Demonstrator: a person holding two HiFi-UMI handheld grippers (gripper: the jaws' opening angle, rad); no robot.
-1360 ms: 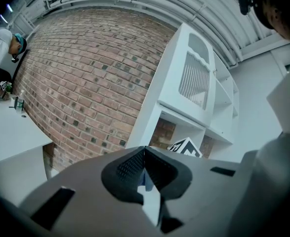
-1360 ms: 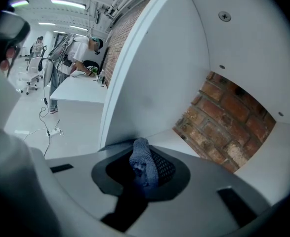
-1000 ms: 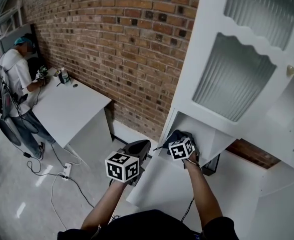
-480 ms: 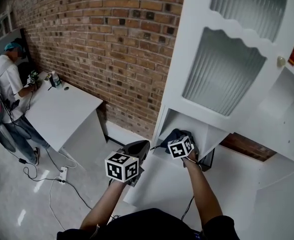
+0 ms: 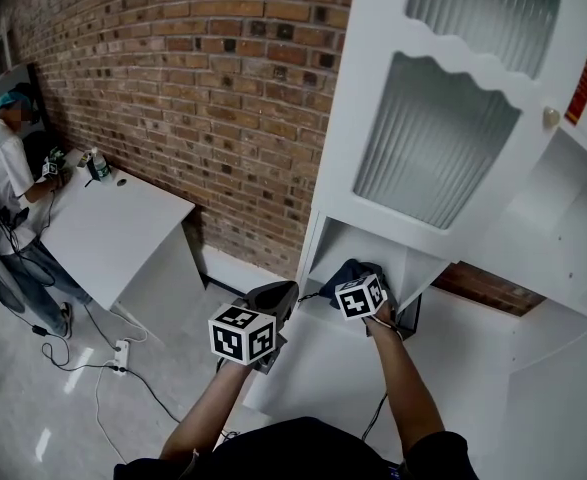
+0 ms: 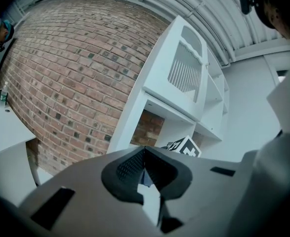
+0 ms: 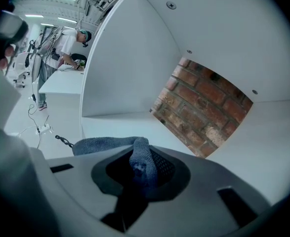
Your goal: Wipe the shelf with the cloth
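The cloth [image 7: 105, 144] is lying bunched at the shelf's [image 7: 120, 125] front edge, pinched in the right gripper [image 7: 144, 168], which is pointing across the bare shelf toward its brick back, while the left gripper [image 6: 145, 168], closed and empty, is hanging outside the shelf's left side.
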